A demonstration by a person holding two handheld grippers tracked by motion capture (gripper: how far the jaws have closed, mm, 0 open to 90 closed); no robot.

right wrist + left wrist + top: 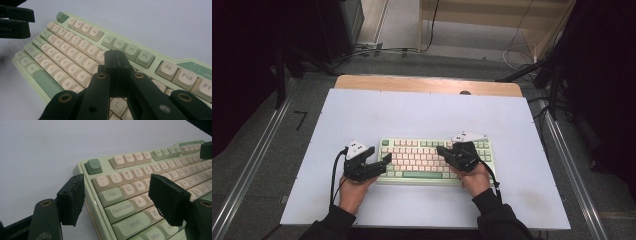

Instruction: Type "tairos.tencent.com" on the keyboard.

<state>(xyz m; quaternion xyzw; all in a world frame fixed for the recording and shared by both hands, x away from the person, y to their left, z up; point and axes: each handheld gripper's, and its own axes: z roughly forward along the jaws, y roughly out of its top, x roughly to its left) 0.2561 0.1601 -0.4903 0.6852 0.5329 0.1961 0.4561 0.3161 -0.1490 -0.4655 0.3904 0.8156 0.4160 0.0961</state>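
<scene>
One white-topped table, grey floor beyond.

Green and cream keyboard on the white table

The keyboard lies flat at the table's 6 o'clock side, long edge toward the person; its case is pale green, most keycaps cream, with darker green Esc, Tab, Caps Lock, Shift and spacebar, and legends facing the person, Esc at its 10 o'clock corner

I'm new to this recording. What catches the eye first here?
A pale green keyboard with cream keys lies near the front of the white table. The left gripper, jaws open, straddles its left edge; the right gripper, jaws shut, points down over the keys.
</scene>
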